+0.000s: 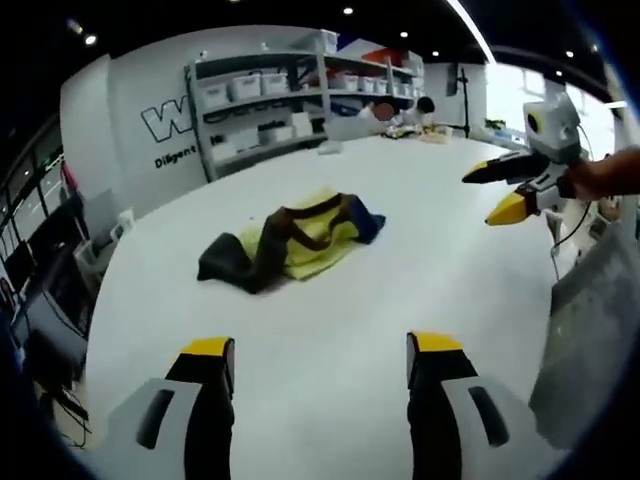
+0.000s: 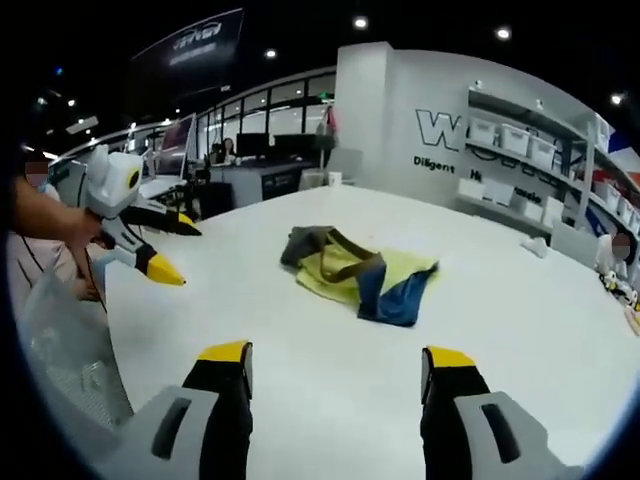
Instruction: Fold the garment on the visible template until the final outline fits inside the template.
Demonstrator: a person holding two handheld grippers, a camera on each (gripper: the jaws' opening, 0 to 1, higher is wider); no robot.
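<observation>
Left gripper view: left tongs rise from the bottom edge, yellow-tipped jaws spread wide apart, released, nothing between them, hovering above the white desk. One garment lies crumpled in a heap at mid-desk, well ahead of the tongs and apart from them. Colours: yellow-green body, dark grey part, brown bands, blue part. Its long axis runs from lower left (dark grey end) to upper right (blue end) in this view. Right tongs enter from the right edge, held in a person's hand, jaws parted, released, in the air above the desk and well apart from the garment. Shelving with white bins stands at the back wall.

Right gripper view: right tongs at the bottom, jaws apart, released, holding nothing. The same single garment lies on the desk ahead, long axis from upper left (grey end) to lower right (blue end). Left tongs come in from the left, held by a hand, jaws parted, clear of the garment. Shelving stands at right rear. Template outline: cannot tell in either view.
</observation>
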